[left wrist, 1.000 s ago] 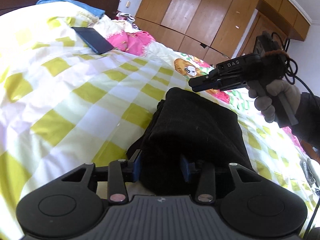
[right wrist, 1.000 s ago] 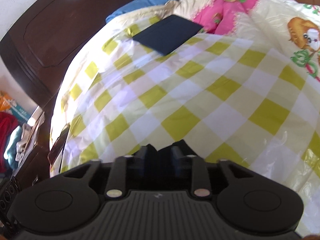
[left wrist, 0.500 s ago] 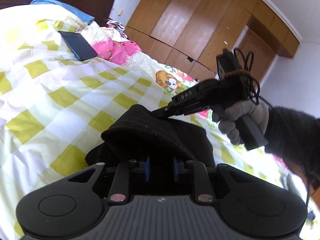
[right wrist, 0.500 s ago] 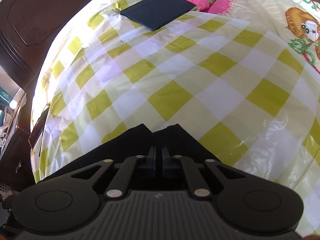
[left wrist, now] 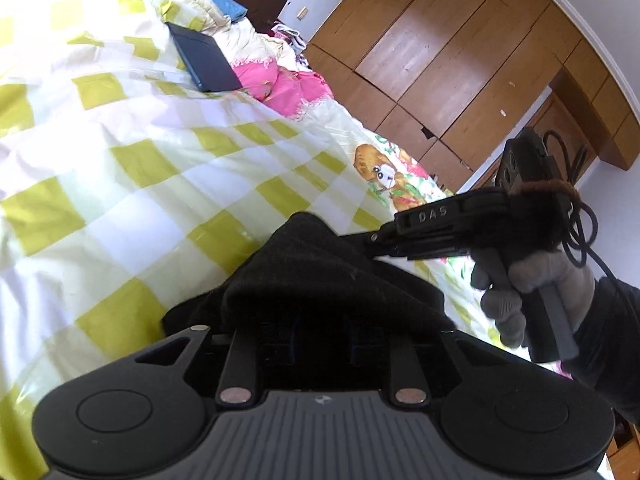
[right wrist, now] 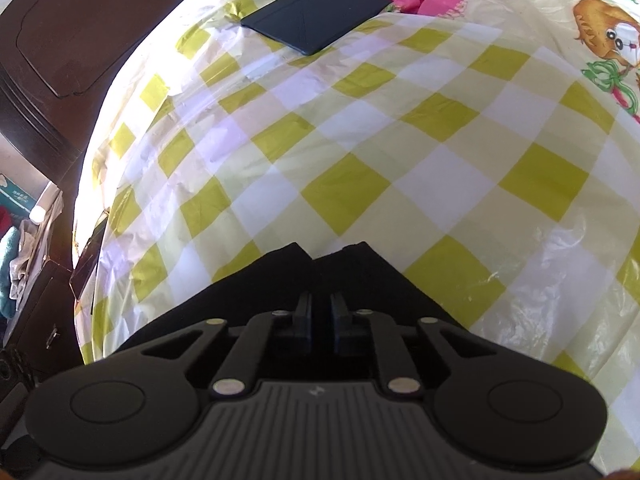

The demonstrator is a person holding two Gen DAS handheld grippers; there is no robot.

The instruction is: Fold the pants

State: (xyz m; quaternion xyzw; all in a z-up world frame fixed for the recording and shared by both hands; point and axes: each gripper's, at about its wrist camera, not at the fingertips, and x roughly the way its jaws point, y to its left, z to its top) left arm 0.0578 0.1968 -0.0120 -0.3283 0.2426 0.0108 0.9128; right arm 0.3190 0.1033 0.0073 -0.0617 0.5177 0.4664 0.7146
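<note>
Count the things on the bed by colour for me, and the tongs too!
Black pants: 1
Dark blue flat case: 1
Pink quilt: 1
Yellow checked cover: 1
Black tongs: 2, left and right
Total: 6

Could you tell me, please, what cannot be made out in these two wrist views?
- Left wrist view: the left gripper fingertips are buried under the black pants, so its grip is unclear.
- Left wrist view: the right gripper tip disappears into the cloth.
- Right wrist view: the pants' full shape, hidden behind the gripper body and cut off by the frame edge.
</note>
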